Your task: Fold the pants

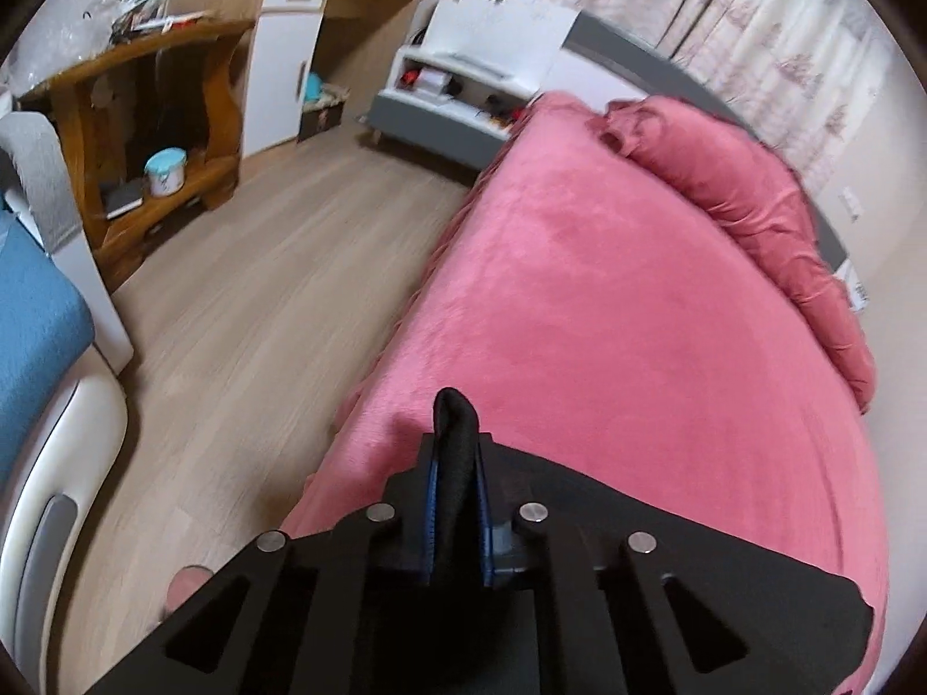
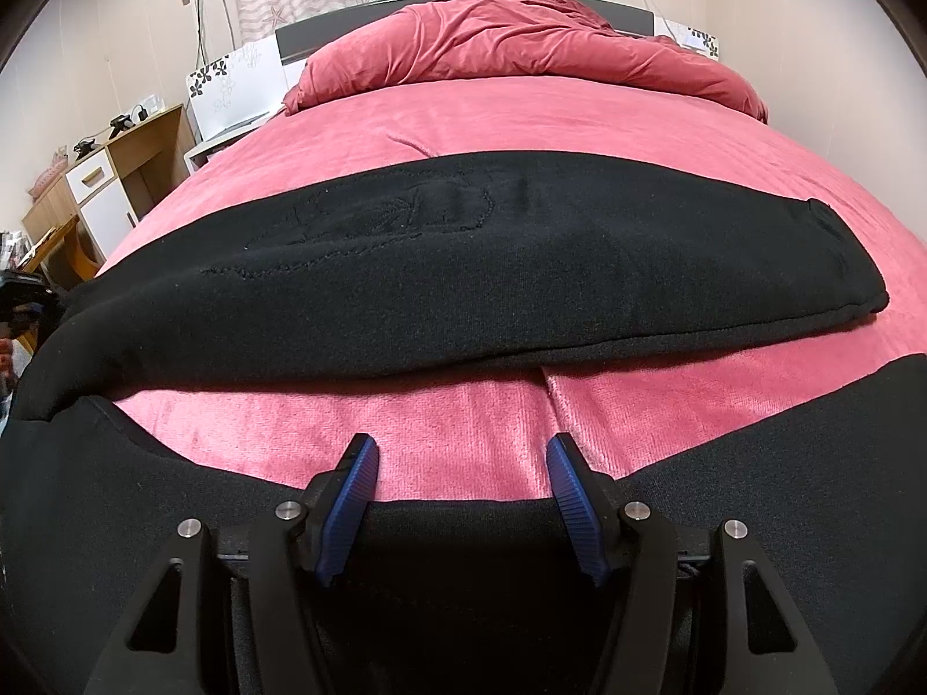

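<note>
Black pants (image 2: 463, 266) lie across the pink bed cover (image 2: 521, 127). One leg stretches left to right in the right wrist view, and a second stretch of black cloth (image 2: 452, 538) runs under and between my right gripper's fingers. My right gripper (image 2: 460, 460) is open, its blue pads (image 2: 350, 498) either side of that cloth edge. My left gripper (image 1: 455, 452) is shut on a fold of the black pants (image 1: 455, 423) and holds it above the bed's left edge. The left gripper also shows at the far left of the right wrist view (image 2: 23, 301).
A heaped pink duvet (image 2: 521, 46) lies at the head of the bed. Left of the bed is wood floor (image 1: 243, 301), a wooden shelf unit (image 1: 156, 133), a white cabinet (image 1: 284, 52), a white bedside table (image 1: 463, 87) and a blue-covered seat (image 1: 35, 313).
</note>
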A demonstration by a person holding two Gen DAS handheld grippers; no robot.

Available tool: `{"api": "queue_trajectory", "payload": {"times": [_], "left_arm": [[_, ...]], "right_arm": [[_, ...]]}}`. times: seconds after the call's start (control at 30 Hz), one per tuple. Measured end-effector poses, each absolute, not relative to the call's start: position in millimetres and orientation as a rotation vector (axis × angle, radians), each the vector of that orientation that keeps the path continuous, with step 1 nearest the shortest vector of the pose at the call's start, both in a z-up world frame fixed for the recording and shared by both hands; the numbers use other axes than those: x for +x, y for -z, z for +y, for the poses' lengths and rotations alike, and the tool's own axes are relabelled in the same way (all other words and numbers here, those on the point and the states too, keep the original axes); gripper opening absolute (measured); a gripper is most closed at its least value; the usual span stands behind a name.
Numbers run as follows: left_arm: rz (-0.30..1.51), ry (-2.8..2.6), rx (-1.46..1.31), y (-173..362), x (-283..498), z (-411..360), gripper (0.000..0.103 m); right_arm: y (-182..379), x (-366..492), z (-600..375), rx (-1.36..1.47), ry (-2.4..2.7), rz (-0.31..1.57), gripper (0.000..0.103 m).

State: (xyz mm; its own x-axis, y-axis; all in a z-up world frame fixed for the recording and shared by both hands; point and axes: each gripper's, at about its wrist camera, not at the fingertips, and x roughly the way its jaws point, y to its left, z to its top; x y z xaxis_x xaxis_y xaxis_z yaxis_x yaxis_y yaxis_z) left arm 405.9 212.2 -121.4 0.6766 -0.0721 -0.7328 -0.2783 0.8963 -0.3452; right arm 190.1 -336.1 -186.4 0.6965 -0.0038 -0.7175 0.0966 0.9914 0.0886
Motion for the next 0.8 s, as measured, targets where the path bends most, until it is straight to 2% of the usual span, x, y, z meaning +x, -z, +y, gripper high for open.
{"api": "queue_trajectory", "payload": {"times": [0.37, 0.57, 0.8], "left_arm": [[0.633, 0.075, -0.619, 51.4, 279.0, 213.2, 0.009], [0.575, 0.134, -0.766, 41.1, 210.4, 224.9, 0.008], [0.534, 0.196, -0.864, 44.9, 144.0, 234.0, 0.008]], "right_arm": [[185.4, 190.7, -336.0, 0.118, 0.059, 0.801, 0.062], [174.2, 188.9, -335.6, 0.116, 0.082, 0.825, 0.062], [149.9, 157.8, -352.0, 0.33, 0.123, 0.786, 0.062]]}}
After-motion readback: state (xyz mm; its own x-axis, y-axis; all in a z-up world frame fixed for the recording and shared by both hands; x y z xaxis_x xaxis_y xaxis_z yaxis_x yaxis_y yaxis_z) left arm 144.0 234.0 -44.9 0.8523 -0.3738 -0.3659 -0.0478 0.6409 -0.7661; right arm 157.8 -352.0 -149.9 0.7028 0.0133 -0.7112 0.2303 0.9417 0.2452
